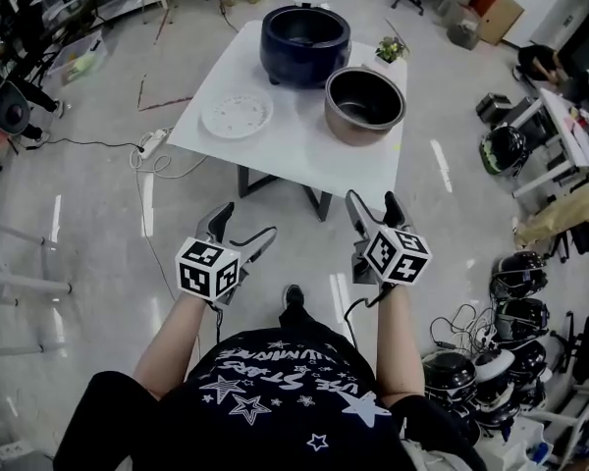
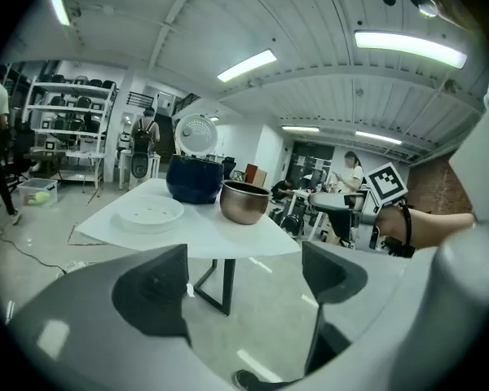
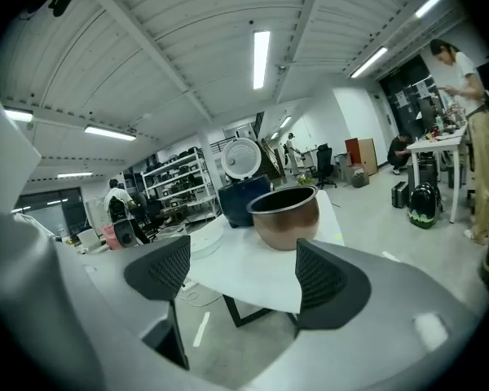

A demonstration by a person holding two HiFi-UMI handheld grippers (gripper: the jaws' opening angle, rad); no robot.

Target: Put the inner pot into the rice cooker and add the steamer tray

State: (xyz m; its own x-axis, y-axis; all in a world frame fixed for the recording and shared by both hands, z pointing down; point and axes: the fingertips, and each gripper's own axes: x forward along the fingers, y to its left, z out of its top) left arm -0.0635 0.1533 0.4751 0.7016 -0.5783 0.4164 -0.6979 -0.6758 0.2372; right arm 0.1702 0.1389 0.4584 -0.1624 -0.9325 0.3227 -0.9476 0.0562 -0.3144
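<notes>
On the white table (image 1: 294, 155) stand a dark blue rice cooker (image 1: 304, 44) with its lid up, a copper-coloured inner pot (image 1: 363, 103) to its right, and a flat white steamer tray (image 1: 237, 115) at the left. My left gripper (image 1: 242, 232) and my right gripper (image 1: 371, 214) hover short of the table's near edge, both open and empty. The left gripper view shows the tray (image 2: 151, 212), the cooker (image 2: 194, 178) and the pot (image 2: 244, 202) ahead of the left gripper (image 2: 244, 287). Beyond the right gripper (image 3: 240, 279) sits the pot (image 3: 285, 216).
A small potted plant (image 1: 390, 49) stands at the table's far right corner. A power strip and cable (image 1: 153, 145) lie on the floor left of the table. Helmets and bags (image 1: 510, 292) crowd the floor at the right. Desks and people occupy the room's edges.
</notes>
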